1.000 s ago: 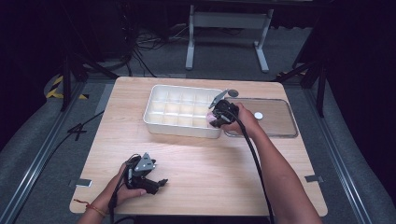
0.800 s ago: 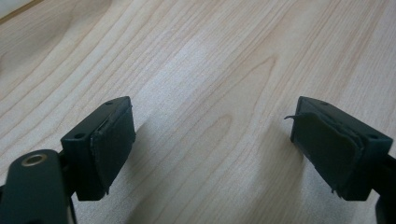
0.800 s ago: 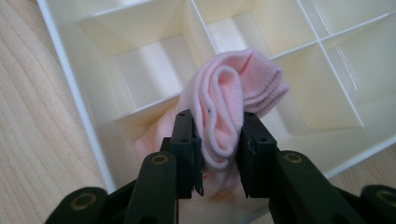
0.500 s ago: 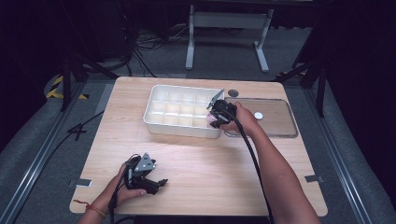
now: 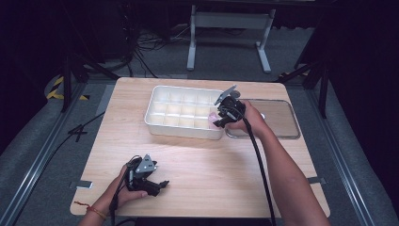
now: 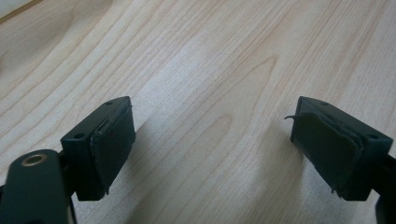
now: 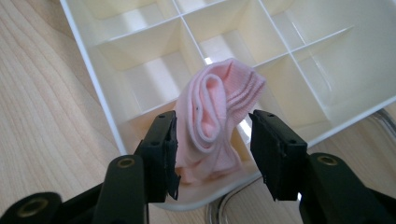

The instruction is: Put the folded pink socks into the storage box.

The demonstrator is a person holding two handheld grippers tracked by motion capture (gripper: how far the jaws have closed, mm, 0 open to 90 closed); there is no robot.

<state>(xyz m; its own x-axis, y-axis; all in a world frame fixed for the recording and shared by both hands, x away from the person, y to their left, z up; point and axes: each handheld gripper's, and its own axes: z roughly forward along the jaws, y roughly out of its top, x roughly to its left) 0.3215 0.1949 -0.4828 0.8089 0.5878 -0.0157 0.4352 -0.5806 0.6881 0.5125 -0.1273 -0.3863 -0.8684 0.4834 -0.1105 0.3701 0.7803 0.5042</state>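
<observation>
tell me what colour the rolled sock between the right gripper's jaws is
Pale pink sock; it shows best in the right gripper view.

Pink sock; cream-white divided tray; pale wood-grain table; black claws.

Legible text, labels, brands, numbers, signs: none in any view.
</observation>
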